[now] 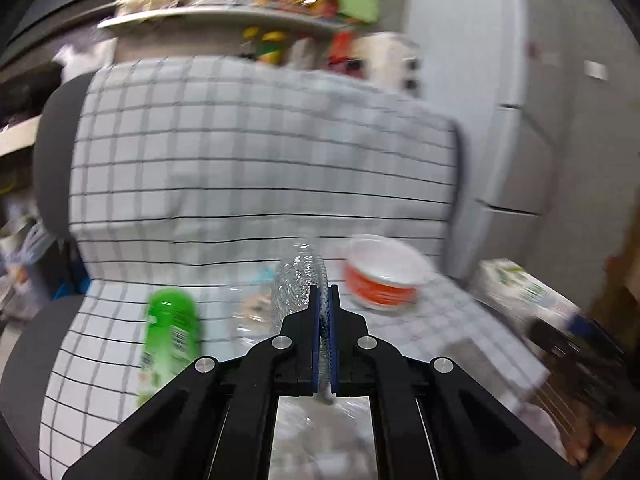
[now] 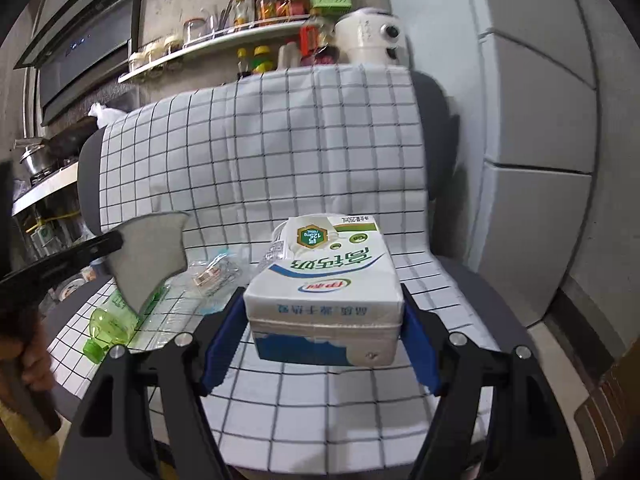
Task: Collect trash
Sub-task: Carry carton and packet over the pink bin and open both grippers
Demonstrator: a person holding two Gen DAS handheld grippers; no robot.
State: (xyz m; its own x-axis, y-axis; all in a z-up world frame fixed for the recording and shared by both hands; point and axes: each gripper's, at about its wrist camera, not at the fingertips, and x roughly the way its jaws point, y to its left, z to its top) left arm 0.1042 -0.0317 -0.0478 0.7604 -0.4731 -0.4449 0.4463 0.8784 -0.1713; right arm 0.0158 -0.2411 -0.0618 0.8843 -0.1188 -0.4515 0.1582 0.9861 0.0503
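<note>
My left gripper (image 1: 325, 300) is shut on a silvery foil wrapper (image 1: 298, 284), held above the checked chair seat (image 1: 104, 344); the same wrapper shows in the right wrist view (image 2: 148, 256). A green plastic bottle (image 1: 170, 332) lies on the seat to the left, also seen in the right wrist view (image 2: 114, 320). A red and white paper bowl (image 1: 382, 272) sits to the right. My right gripper (image 2: 322, 316) is shut on a white milk carton (image 2: 324, 280), lifted slightly over the seat. Clear plastic wrapping (image 2: 212, 276) lies between bottle and carton.
The chair is draped in a white checked cloth (image 2: 280, 152). A grey fridge (image 2: 532, 160) stands to the right. Behind are a shelf of bottles (image 2: 224, 38), a range hood (image 2: 84, 44) and a stove with pots (image 2: 36, 156).
</note>
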